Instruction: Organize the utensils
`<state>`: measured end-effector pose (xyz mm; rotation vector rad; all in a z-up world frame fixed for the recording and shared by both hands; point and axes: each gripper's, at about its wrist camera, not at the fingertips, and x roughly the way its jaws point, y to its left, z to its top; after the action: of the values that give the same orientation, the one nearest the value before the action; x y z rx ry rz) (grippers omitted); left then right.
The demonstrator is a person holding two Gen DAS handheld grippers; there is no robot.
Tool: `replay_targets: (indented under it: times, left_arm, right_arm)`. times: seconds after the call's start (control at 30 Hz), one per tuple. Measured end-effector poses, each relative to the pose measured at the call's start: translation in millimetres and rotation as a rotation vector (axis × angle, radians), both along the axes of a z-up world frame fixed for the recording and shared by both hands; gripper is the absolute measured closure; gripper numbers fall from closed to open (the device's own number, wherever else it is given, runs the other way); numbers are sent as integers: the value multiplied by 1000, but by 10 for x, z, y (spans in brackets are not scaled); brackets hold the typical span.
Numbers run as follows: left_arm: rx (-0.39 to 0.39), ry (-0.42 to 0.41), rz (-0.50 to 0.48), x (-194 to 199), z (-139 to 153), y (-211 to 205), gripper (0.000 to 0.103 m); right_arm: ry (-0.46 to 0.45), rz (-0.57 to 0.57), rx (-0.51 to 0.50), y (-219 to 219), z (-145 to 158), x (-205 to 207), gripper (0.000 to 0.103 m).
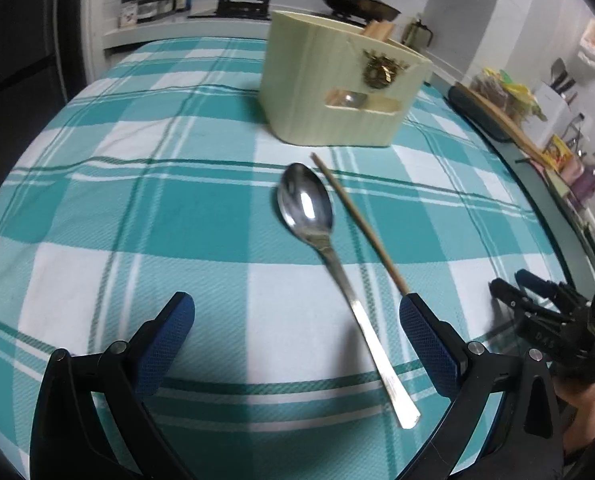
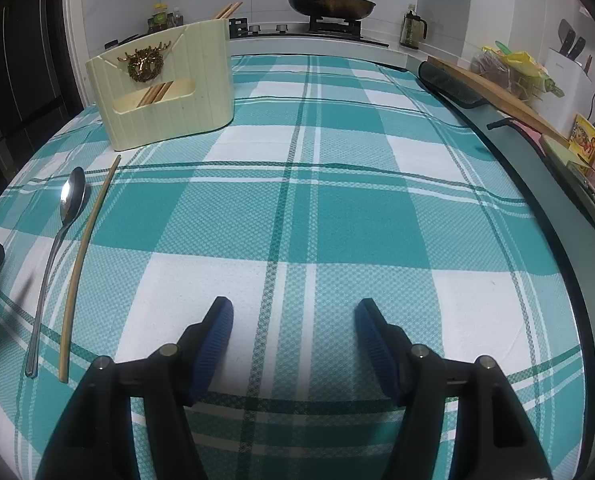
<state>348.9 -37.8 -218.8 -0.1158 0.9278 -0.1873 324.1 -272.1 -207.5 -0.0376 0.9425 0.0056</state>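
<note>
A steel spoon (image 1: 307,204) and one wooden chopstick (image 1: 361,228) lie side by side on the teal plaid tablecloth (image 1: 137,200). Behind them stands a cream utensil holder (image 1: 337,92) with a gold emblem. My left gripper (image 1: 297,300) hangs wide open above the spoon's handle, and the pads press on nothing. The chopstick's near end runs behind its right finger (image 1: 425,340). In the right wrist view the spoon (image 2: 72,196) and chopstick (image 2: 85,248) lie far left, with chopsticks (image 2: 155,92) showing inside the holder (image 2: 201,80). My right gripper (image 2: 294,304) is open over bare cloth.
A stove with a lidded pan (image 2: 329,2) stands behind the table, with bottles (image 2: 161,18) at the back left. A cutting board (image 2: 497,92) and packets (image 2: 587,146) crowd the counter on the right. The table edge (image 2: 569,264) curves along the right.
</note>
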Motion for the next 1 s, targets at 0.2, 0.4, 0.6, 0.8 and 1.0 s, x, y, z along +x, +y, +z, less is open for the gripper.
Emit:
replay_targets:
  times: [0.2,0.4,0.6,0.8,1.0]
  left_arm:
    - [211,0,-36,120,-194,-446,28]
    - [194,-26,-68,23,-160,-367,93]
    - [168,-15,-65,-73,-164,-106,97]
    - [152,-4,-35,-85,-166,29,97]
    - [159,-4,6,-154,-172,195,97]
  right_arm:
    - [-1,-1,3,-1,1,0,37]
    - [-1,0,4,-5,2,-2,37]
    - [-12,115,66,296,180,-71,37]
    - [9,406,35,1280,270,-13,40]
    - [55,365,3,1398,62,172,94]
